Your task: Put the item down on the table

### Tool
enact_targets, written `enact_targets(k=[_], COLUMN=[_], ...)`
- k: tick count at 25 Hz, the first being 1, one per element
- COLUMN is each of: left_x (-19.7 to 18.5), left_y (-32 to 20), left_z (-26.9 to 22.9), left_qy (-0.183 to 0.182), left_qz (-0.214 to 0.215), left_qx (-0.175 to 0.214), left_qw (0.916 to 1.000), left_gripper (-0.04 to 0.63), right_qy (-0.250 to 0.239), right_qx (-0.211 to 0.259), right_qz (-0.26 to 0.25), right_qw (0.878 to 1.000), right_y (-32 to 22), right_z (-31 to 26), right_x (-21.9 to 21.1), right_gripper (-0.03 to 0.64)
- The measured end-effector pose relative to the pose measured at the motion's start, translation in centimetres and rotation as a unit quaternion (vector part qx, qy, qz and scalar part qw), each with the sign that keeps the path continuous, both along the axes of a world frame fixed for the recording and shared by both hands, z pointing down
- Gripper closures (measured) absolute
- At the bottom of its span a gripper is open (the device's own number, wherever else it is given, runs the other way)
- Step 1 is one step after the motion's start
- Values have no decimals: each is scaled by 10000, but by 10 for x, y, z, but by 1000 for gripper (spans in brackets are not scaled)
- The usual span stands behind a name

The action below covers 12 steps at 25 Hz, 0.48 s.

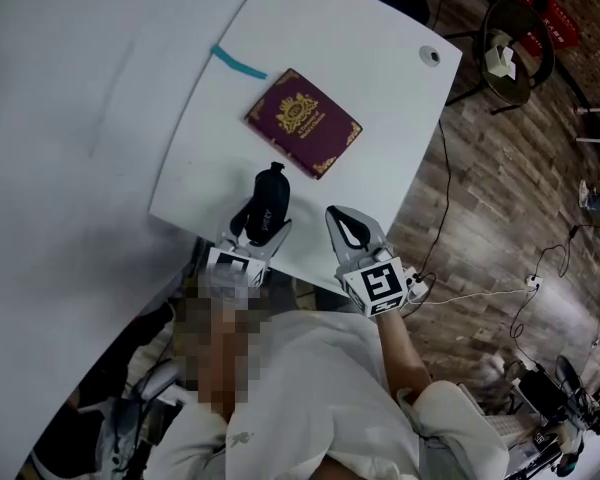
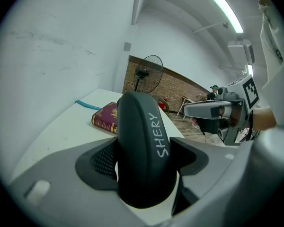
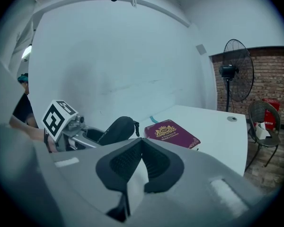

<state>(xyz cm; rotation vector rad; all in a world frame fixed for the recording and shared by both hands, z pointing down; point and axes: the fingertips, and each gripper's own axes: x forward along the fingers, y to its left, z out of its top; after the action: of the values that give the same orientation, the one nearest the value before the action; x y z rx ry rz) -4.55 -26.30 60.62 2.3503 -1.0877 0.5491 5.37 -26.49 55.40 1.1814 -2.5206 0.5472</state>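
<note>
A black oval case (image 1: 272, 193) lettered SHERY stands between the jaws of my left gripper (image 1: 262, 230), which is shut on it just above the near edge of the white table (image 1: 380, 88). In the left gripper view the case (image 2: 139, 126) fills the middle, with both pads of the left gripper (image 2: 142, 161) pressed against its sides. To its right my right gripper (image 1: 338, 216) hangs over the same edge, shut and empty. In the right gripper view the tips of the right gripper (image 3: 141, 142) meet, and the case (image 3: 116, 129) shows to the left.
A maroon book (image 1: 303, 121) with gold print lies flat on the table beyond both grippers. A teal strip (image 1: 238, 63) marks the far left and a round grommet (image 1: 431, 55) the far right. On the wooden floor beyond the table are a chair (image 1: 515, 38) and cables.
</note>
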Motion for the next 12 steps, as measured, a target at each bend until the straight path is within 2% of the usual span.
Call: enact_targets(k=[12], left_x=[8], left_y=[4], left_z=[61], left_qy=[-312], left_qz=[65], left_qx=[-672], left_qw=[9972], left_gripper=[236], right_qy=[39], right_qx=[-427], right_qz=[-157], right_qw=[9990], right_y=[-1], right_z=[43], right_x=[-3], right_gripper=[612])
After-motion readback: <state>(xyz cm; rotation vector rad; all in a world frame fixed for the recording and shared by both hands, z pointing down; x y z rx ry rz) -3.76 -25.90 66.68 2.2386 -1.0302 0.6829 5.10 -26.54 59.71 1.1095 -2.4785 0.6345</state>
